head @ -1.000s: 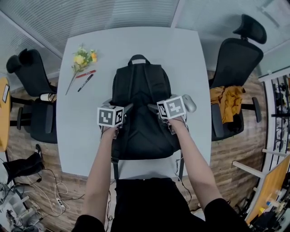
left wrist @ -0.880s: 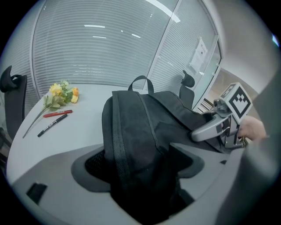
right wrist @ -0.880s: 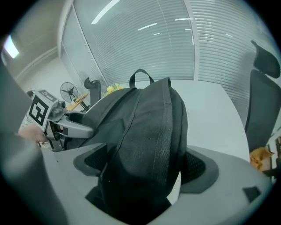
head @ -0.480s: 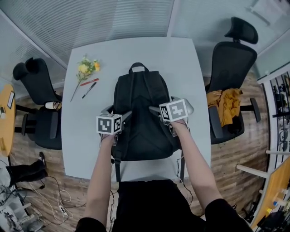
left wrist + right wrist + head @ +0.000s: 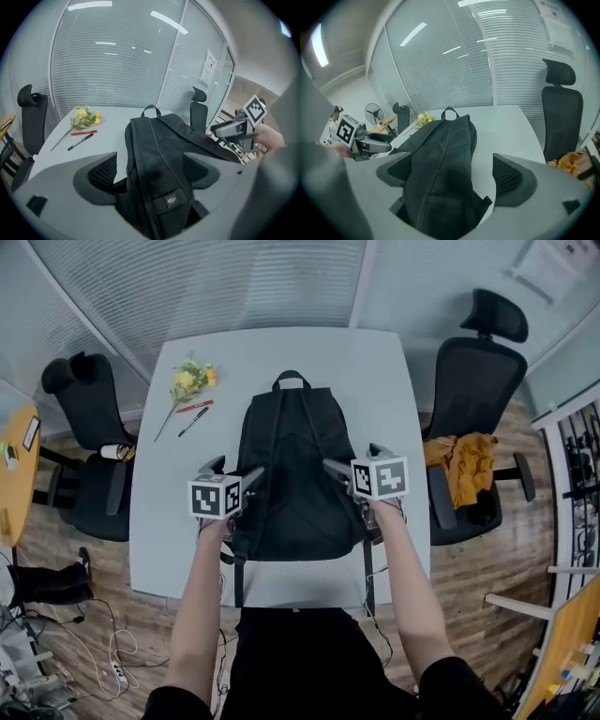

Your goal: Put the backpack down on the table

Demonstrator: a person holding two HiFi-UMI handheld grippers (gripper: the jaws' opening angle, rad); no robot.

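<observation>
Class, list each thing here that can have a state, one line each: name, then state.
Black fabric backpack: lying flat on the pale grey table, strap side up.
Left gripper: open, gripping nothing.
Right gripper: open, gripping nothing.
Yellow flower sprig: lying on the table.
Red pen, black pen: lying side by side.

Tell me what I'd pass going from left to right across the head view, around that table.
black office chair → yellow flowers → black backpack → second black office chair
</observation>
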